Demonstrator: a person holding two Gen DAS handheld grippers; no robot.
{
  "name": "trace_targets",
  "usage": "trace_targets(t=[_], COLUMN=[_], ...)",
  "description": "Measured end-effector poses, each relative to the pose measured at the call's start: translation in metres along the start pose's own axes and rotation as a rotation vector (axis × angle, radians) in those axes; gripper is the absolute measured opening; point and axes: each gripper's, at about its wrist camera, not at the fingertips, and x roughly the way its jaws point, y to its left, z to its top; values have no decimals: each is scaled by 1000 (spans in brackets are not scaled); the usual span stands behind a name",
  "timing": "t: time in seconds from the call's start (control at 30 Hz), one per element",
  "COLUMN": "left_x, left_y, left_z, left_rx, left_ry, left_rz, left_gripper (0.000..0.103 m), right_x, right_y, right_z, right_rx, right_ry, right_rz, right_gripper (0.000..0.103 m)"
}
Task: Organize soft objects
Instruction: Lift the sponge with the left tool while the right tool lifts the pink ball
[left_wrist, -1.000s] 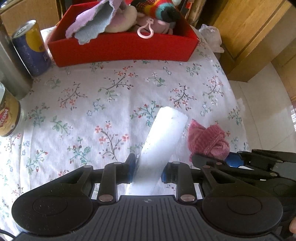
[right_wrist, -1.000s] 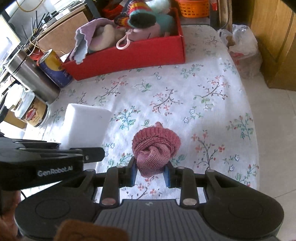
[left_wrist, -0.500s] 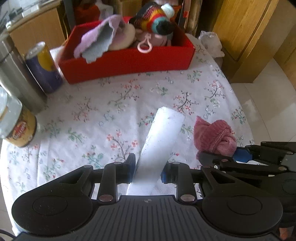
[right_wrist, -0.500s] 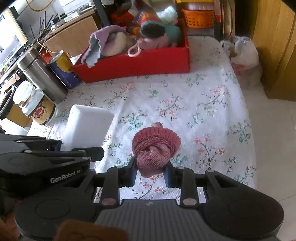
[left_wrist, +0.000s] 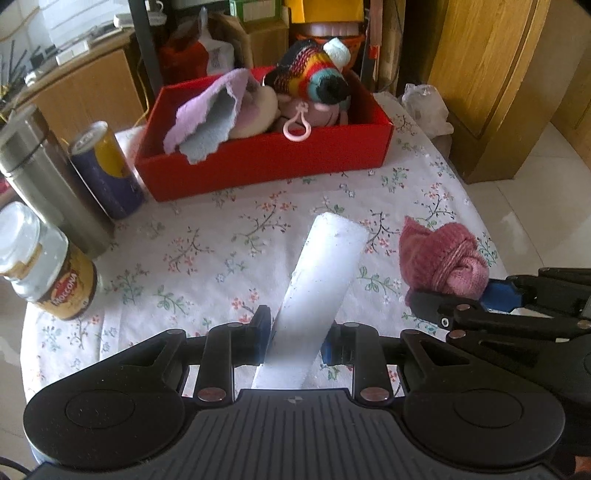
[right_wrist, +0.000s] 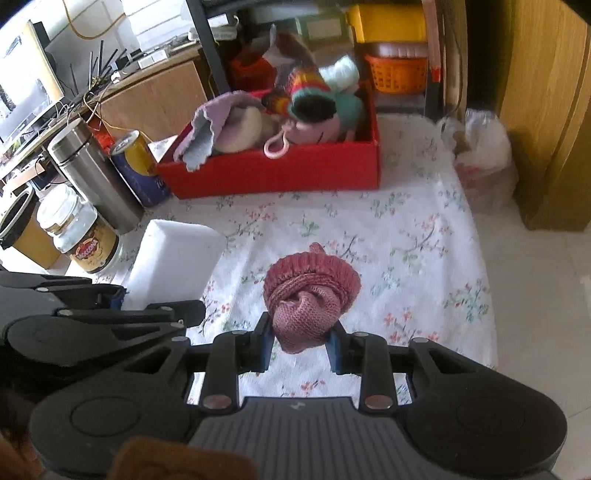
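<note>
My left gripper (left_wrist: 295, 341) is shut on a white foam block (left_wrist: 317, 288), held above the floral tablecloth (left_wrist: 207, 258). The same foam block (right_wrist: 173, 258) shows at the left of the right wrist view. My right gripper (right_wrist: 300, 341) is shut on a rolled pink knit piece (right_wrist: 308, 295), seen in the left wrist view as the pink knit piece (left_wrist: 439, 258) at the right. Beyond both stands a red box (left_wrist: 266, 158) holding a lilac cloth (left_wrist: 210, 114), a striped knit toy (left_wrist: 314, 83) and a pink plush with a ring (left_wrist: 297, 127).
At the left stand a steel flask (left_wrist: 48, 177), a blue and yellow can (left_wrist: 107, 170) and a coffee jar (left_wrist: 48, 269). A plastic bag (right_wrist: 480, 162) sits by the wooden cabinet (right_wrist: 546, 110) past the table's right edge, with tiled floor below.
Both grippers have risen and tilted up with their loads, so the red box and the clutter behind it now sit lower and fuller in both views. Grips are unchanged.
</note>
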Motion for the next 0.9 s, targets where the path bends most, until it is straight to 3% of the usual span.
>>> trace_targets(t=[0.9], left_x=[-15], left_y=[0], left_z=[13], left_rx=[12], left_ry=[-97], left_rz=[45], left_gripper=[27], right_x=[-16], right_y=[1], right_z=[16], right_rx=[-4], right_ry=[-96], right_rz=[-15], right_gripper=[2])
